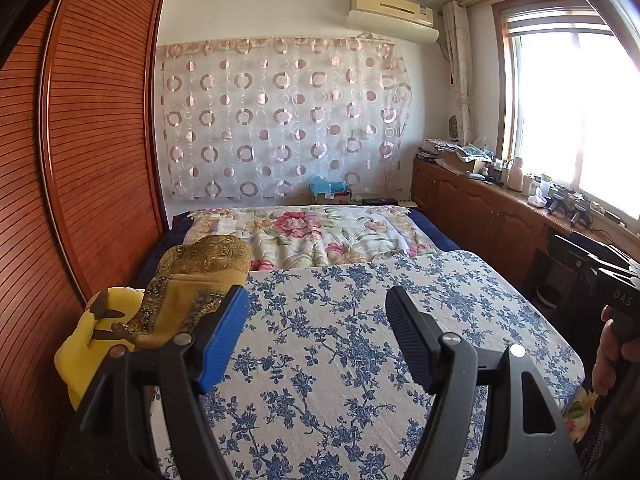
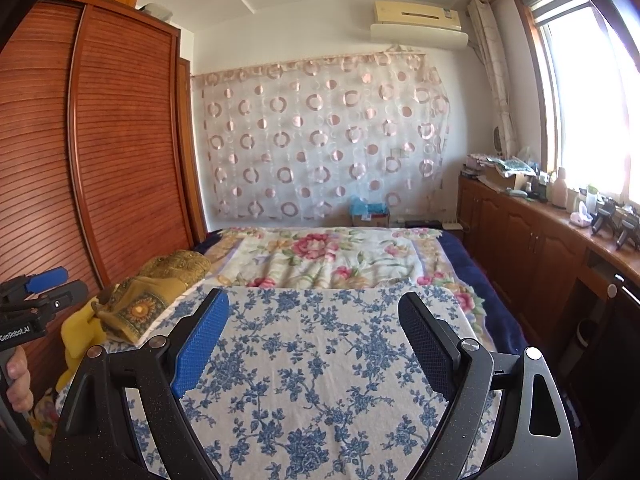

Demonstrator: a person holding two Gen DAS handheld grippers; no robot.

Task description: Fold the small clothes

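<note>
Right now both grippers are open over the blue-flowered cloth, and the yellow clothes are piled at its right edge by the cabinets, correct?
Not quite. The yellow clothes are piled at the left edge, by the wardrobe, as the left wrist view shows. The rest holds: the left gripper and right gripper are open over the blue-flowered cloth.

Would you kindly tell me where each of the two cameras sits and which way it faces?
Left wrist: on the left claw, looking along its open fingers over the blue-flowered cloth toward the curtained far wall; the right hand shows at the right edge.
Right wrist: on the right claw, open, facing the same way over the blue-flowered cloth; the left hand shows at the left edge.
Shared: both show the yellow clothes pile at left, the wardrobe and the window.
</note>
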